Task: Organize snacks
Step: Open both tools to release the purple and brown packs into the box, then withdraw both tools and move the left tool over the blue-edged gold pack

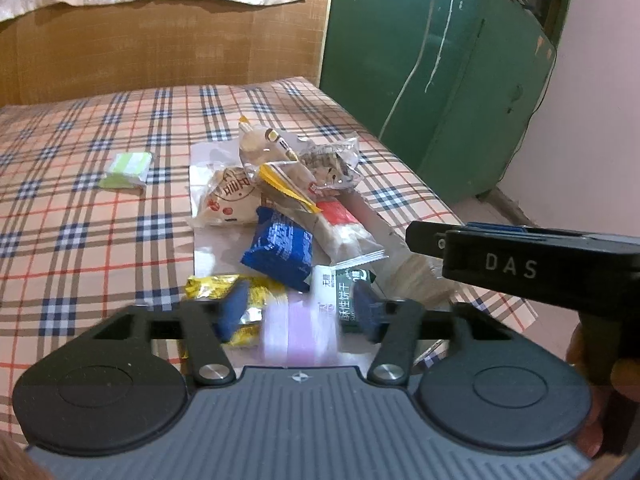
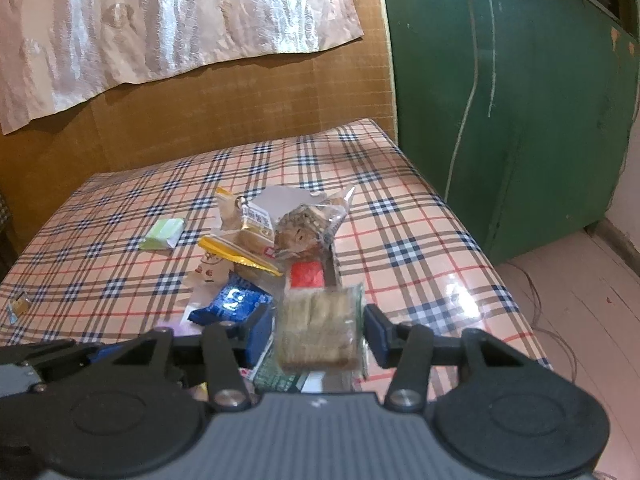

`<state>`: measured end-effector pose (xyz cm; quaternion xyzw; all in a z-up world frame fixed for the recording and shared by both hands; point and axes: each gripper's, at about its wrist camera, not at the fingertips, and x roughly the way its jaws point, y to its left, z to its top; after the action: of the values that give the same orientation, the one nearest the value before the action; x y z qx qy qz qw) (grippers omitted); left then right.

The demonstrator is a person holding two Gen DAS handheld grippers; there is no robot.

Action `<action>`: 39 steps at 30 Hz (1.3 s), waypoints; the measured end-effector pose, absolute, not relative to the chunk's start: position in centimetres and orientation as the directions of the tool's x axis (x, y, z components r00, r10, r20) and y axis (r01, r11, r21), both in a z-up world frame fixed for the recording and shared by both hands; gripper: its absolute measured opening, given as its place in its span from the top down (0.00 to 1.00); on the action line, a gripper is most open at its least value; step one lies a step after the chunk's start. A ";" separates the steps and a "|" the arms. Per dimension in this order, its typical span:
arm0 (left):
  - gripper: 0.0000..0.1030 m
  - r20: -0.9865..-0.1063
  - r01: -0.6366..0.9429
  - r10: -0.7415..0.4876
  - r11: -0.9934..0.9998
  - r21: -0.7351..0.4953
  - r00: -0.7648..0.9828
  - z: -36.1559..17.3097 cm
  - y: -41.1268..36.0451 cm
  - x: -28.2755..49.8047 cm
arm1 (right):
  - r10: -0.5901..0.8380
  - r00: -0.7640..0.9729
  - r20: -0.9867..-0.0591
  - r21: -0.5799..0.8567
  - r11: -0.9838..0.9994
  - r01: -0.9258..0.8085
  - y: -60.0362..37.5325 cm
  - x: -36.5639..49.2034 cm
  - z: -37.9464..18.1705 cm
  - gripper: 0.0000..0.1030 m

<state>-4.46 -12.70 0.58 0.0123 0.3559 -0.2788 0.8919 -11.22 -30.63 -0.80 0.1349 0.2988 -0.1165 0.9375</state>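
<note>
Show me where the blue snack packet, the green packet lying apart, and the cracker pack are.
blue snack packet (image 1: 280, 250), left wrist view, middle of its wrapper.
green packet (image 1: 127, 169), left wrist view, its top face.
cracker pack (image 2: 318, 328), right wrist view, middle of the crackers.

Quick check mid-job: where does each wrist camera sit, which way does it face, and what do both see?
Left wrist: on the left gripper, facing down over the snack pile; the right gripper's body and a hand show at right.
Right wrist: on the right gripper, facing the same pile, a cracker pack between its fingers.
Shared: blue packet, green packet, plaid tablecloth.
</note>
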 end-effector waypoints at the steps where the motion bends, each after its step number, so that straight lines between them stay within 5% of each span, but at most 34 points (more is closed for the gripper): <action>1: 0.21 -0.641 0.505 -0.484 0.846 -0.170 0.596 0.7 -12.6 -4.5 | -0.139 0.795 -0.590 0.183 0.936 0.299 -30.6 -11.2 -0.7 0.50; 12: 0.00 -0.642 0.453 -0.424 0.882 -0.132 0.639 1.8 -11.0 -4.3 | -0.140 0.821 -0.553 0.185 0.941 0.285 -29.6 -11.2 0.6 0.43; 39: 0.00 -0.634 0.185 -0.237 0.971 -0.149 0.736 2.6 1.8 -2.7 | 0.006 0.840 -0.543 0.176 0.979 0.106 -20.3 -6.6 1.7 0.32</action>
<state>-2.71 1.79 2.55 -0.0377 0.3453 -0.1135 0.9308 -6.62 -20.33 1.71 0.0997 0.2818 -0.0262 0.9539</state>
